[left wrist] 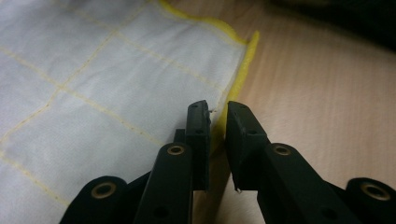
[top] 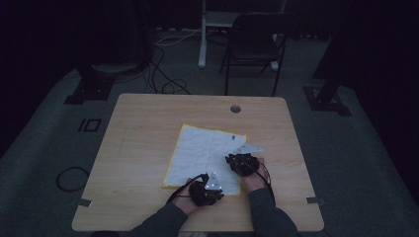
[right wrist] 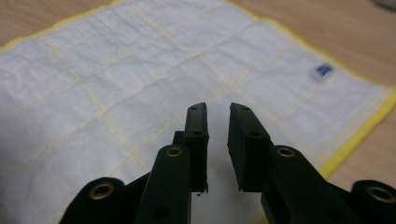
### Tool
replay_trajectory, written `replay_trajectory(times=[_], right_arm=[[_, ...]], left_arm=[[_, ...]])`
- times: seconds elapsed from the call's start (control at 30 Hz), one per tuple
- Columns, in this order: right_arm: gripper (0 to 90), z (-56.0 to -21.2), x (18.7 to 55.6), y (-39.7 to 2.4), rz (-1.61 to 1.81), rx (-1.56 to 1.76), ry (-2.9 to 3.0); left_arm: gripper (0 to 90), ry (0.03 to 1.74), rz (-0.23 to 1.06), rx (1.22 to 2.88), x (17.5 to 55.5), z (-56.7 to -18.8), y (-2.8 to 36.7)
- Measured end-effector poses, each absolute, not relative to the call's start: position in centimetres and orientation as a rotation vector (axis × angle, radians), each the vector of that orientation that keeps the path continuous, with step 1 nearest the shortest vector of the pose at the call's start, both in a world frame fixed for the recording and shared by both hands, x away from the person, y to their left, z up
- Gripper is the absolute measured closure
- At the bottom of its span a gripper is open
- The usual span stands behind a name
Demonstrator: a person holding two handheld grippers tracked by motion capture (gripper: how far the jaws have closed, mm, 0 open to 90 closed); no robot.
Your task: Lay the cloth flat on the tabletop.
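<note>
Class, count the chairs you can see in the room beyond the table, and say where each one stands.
1. A dark folding chair stands on the floor beyond the table's far edge, right of centre. The dark surroundings may hide others.

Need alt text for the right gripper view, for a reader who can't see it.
The right gripper hovers with its two black jaws slightly apart and nothing between them, above a white cloth with yellow grid stitching, a yellow hem and a small blue tag, spread flat on a wooden table.

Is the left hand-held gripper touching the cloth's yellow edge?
Cannot tell. In the left gripper view the left hand-held gripper straddles the yellow edge of the white cloth, jaws slightly apart, but no contact or gap shows plainly.
</note>
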State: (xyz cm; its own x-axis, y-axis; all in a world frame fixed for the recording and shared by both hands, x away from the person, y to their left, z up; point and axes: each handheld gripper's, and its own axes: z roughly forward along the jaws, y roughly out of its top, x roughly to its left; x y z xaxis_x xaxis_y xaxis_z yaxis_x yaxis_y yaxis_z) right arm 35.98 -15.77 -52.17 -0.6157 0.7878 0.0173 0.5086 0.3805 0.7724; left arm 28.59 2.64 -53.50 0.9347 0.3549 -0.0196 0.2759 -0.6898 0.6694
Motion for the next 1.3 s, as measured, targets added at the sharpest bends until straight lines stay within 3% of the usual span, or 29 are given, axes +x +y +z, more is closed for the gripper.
replay_trajectory(times=[0.2, 0.37, 0.77, 1.3], right_arm=[[73.2, -53.5, 35.6, -16.2, 1.027, 1.139, 2.333], [72.7, -54.0, 35.6, -16.6, 0.999, 1.144, 2.351], [72.0, -54.1, 36.0, -17.3, 0.997, 1.147, 2.341], [70.6, -54.2, 36.6, -17.8, 1.009, 1.163, 2.327]], left_arm=[[78.0, 0.434, 0.109, 2.344, 28.5, -53.4, 2.1], [73.0, 0.491, 0.178, 2.312, 29.3, -52.2, 3.1], [68.4, 0.701, 0.340, 2.183, 32.3, -49.9, 8.4], [63.4, 1.012, 0.451, 2.021, 34.7, -51.0, 16.0]])
